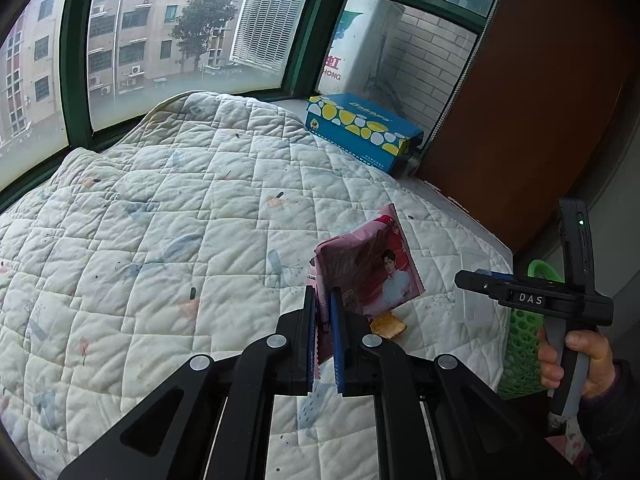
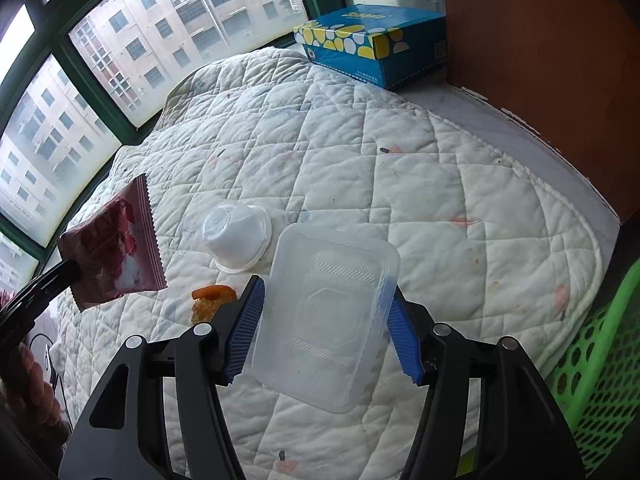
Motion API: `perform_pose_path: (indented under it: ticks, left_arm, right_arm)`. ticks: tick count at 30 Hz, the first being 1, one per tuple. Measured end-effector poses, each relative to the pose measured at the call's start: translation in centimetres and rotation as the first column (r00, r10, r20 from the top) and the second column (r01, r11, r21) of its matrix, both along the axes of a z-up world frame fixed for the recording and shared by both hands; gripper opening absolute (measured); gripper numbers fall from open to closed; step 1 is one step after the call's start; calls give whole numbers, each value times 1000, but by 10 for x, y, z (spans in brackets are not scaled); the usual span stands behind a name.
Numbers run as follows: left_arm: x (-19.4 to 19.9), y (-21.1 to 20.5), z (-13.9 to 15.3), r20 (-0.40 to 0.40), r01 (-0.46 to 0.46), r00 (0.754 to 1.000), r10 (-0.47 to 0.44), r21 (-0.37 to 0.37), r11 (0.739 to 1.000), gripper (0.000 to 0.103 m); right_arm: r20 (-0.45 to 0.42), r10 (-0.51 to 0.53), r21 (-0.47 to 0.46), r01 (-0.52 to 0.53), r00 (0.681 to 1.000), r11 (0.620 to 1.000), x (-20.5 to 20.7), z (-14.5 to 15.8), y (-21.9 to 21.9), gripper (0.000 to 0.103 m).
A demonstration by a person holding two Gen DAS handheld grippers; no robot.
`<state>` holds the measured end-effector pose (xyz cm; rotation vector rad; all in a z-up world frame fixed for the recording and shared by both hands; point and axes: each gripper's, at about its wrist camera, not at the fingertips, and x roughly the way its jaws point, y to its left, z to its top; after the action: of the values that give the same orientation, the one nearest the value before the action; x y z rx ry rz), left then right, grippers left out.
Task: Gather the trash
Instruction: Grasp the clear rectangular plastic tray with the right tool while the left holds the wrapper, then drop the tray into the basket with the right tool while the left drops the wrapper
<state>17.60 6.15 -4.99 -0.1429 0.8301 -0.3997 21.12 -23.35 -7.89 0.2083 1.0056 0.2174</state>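
Note:
My left gripper (image 1: pixel 323 312) is shut on a pink snack wrapper (image 1: pixel 368 268) and holds it above the quilt; the wrapper also shows at the left of the right wrist view (image 2: pixel 112 256). My right gripper (image 2: pixel 324 304) is shut on a clear plastic tray (image 2: pixel 328 316), held above the quilt. The right gripper also shows at the right of the left wrist view (image 1: pixel 480 280). A small white plastic cup (image 2: pixel 238 236) lies upside down on the quilt ahead of the right gripper. An orange peel (image 2: pixel 212 300) lies on the quilt beside the right gripper's left finger; it also shows in the left wrist view (image 1: pixel 387 326).
A white quilted cover (image 1: pixel 160 220) spreads over the surface by the green-framed window (image 1: pixel 76 52). A blue tissue box (image 2: pixel 372 40) stands at the far edge by a brown panel (image 2: pixel 540 60). A green mesh basket (image 2: pixel 600 380) stands at the right, off the quilt's edge.

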Motion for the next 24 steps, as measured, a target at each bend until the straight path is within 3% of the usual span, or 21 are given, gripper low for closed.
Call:
perform_pose_path:
  ticks: [13, 24]
  left_arm:
    - [-27, -59, 28, 48, 94, 994, -94, -7, 996, 7]
    - [-42, -120, 50, 77, 195, 978, -193, -28, 980, 7]
  right_arm:
    - [87, -34, -22, 36, 996, 999, -54, 33, -45, 60]
    - [107, -161, -53, 167, 981, 984, -100, 42, -127, 60]
